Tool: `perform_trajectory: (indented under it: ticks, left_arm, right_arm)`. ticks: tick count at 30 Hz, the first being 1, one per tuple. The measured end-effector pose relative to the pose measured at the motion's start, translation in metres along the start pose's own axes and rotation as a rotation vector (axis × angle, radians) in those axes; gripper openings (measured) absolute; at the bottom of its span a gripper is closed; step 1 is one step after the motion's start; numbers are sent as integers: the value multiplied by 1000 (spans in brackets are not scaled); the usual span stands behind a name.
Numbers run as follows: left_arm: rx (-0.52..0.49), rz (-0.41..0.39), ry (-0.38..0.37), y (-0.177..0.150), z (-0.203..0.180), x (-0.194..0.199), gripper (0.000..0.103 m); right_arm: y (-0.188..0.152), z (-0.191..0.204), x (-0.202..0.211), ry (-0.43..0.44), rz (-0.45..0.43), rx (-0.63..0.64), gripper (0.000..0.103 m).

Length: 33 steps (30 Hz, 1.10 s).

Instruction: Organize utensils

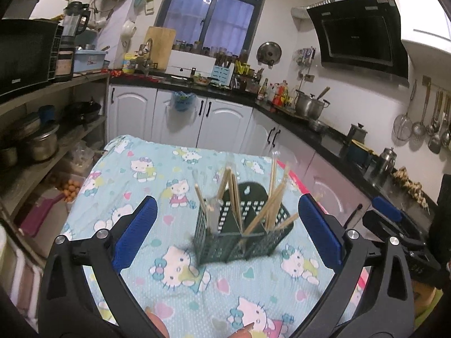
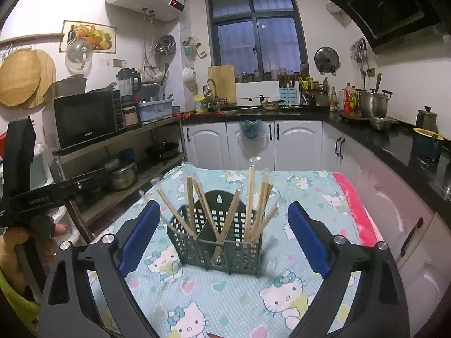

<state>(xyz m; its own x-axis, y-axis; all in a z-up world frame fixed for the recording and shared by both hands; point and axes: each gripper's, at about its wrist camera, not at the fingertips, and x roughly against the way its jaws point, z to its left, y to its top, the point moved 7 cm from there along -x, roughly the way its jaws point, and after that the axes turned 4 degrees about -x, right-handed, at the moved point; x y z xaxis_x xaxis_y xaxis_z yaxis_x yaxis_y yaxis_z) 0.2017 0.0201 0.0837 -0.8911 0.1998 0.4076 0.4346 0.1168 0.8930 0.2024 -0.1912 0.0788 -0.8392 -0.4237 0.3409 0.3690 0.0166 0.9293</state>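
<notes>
A dark green slotted utensil holder (image 1: 239,236) stands upright on a table with a light blue cartoon-cat cloth (image 1: 157,186). Several wooden chopsticks (image 1: 270,208) lean in its compartments. My left gripper (image 1: 225,225) is open and empty, its blue pads wide apart just in front of the holder. In the right wrist view the same holder (image 2: 217,245) with chopsticks (image 2: 253,205) stands ahead on the cloth (image 2: 225,295). My right gripper (image 2: 222,236) is open and empty in front of it. The right gripper also shows at the right edge of the left wrist view (image 1: 394,225).
A shelf rack with a microwave (image 2: 84,118) and pots stands to the left of the table. White cabinets under a black counter (image 2: 366,132) run along the back and right. A pink cloth edge (image 2: 358,205) lies along the table's right side. The left gripper body (image 2: 22,191) is at the left.
</notes>
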Motion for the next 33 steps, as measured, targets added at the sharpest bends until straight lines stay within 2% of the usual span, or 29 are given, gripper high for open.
perform_trajectory:
  ticks: [9,20,24,28,33]
  left_arm:
    - [-30,57,27,-39,-9,5,92]
    - [-80,166,95,-98,-9,-1,92]
    - [-89,162,123,-111,-7,4,92]
    - [-89,120,173,-125,0,8,92]
    - [-73,74,200,-138,3,11,92]
  right_arm:
    - [-29,3,18,-30,25,34,96]
    - [-88,7,20,-88,104,102,96]
    - [-106,7,18,-106,109,111,96]
    - [-123,5,15,-131,91,97,96]
    - [-139,7,17,-143,21,93,96]
